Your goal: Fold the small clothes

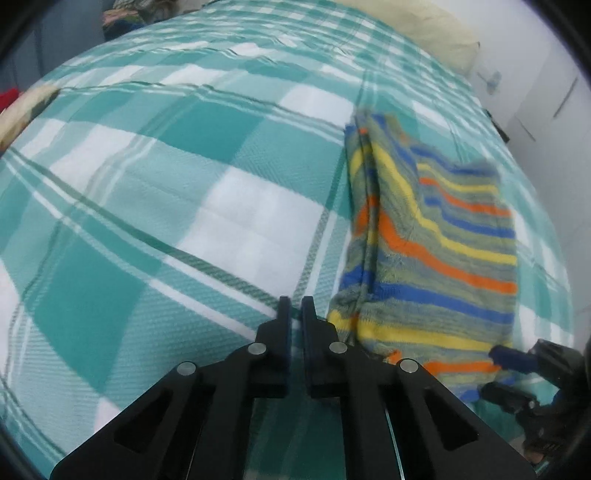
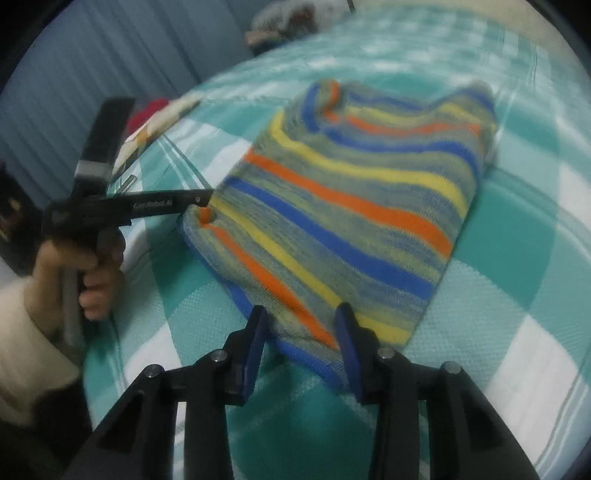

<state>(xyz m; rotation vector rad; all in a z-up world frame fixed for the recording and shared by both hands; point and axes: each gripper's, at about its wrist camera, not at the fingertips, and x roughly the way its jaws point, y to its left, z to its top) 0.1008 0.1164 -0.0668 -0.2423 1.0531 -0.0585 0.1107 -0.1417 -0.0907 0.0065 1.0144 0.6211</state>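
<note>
- Nearest, the right gripper (image 2: 301, 317) has its jaws apart and straddling the near hem of the striped knit garment (image 2: 351, 206); the blue-edged corner lies in the gap, but the pads do not look pressed on it, so I judge nothing is held yet.
- The garment lies partly folded on the teal checked bed cover (image 2: 517, 258), directly ahead of the right jaws. Its long axis runs away from them and a little to the right, with the stripes crossing that line.
- Off to the left, the left gripper (image 1: 296, 306) has its jaws nearly together with nothing between them, over bare bed cover. In its own view the garment (image 1: 432, 236) lies to the right, its nearest edge just beside the tips.
- The right wrist view shows that gripper's tip (image 2: 199, 199) meeting the garment's left corner, held by the person's hand (image 2: 85, 273).
- Judgement: the right hand is better placed, already on the hem; the fold would carry that near end forward along the long axis toward the far end.
- Farthest, a pale pillow (image 1: 417, 26) sits at the head of the bed.
</note>
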